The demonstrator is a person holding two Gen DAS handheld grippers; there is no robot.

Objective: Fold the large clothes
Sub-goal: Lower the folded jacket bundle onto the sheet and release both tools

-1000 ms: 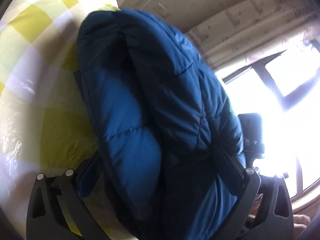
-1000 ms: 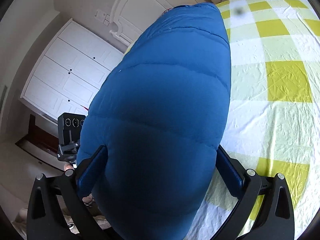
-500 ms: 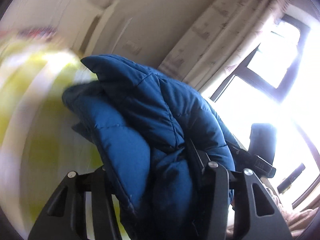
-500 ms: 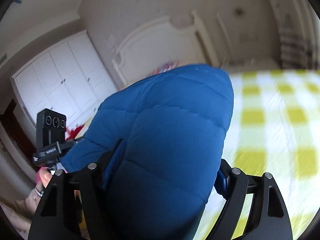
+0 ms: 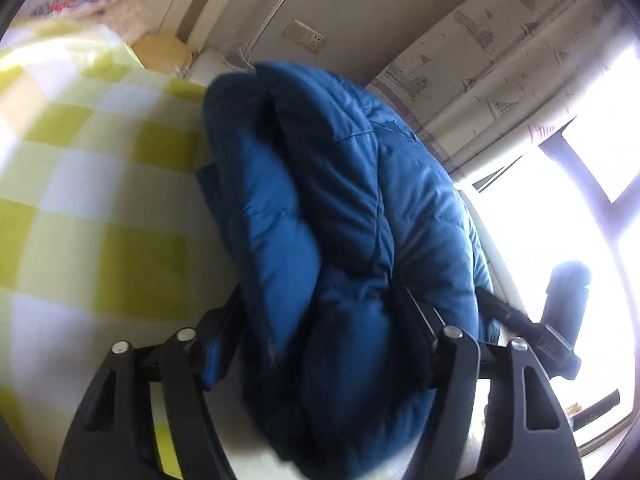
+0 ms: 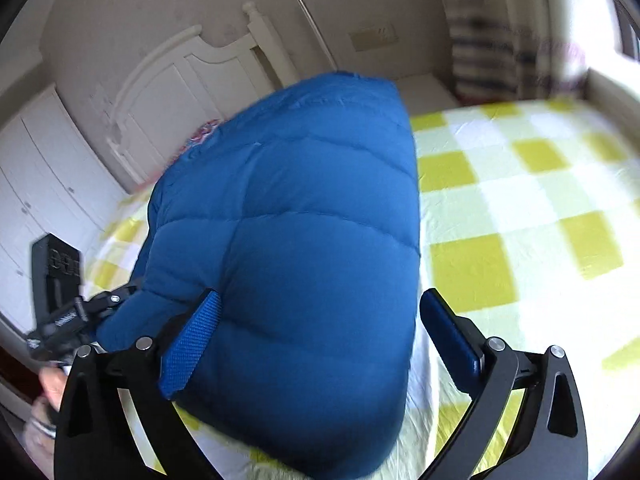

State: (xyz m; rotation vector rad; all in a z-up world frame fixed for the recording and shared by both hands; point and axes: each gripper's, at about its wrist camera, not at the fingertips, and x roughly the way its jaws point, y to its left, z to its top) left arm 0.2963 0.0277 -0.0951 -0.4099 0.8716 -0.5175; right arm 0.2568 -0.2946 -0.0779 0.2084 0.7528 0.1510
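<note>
bed (image 6: 520,208) fills both views, w/ a yellow-and-white check sheet, lightly creased. room, left to right in right wrist view: white panelled wardrobe (image 6: 44,184), white curved headboard (image 6: 176,80), beige wall w/ 1 switch plate (image 6: 374,36), striped curtain (image 6: 480,56). left wrist view shows a patterned curtain (image 5: 480,72) & bright window (image 5: 560,220) at right.

1 jacket (image 6: 304,248), blue, puffy, quilted in horizontal channels, bunched into a rounded bundle lying on the sheet. 2 grippers. left gripper (image 5: 320,344): black fingers pressed into the bundle's dark folds, clamped on it. right gripper (image 6: 316,332): blue textured pads, 1 each side of the bundle; left pad touches the fabric, right pad (image 6: 448,328) sits just beside it, so fingers look spread, not squeezing.
</note>
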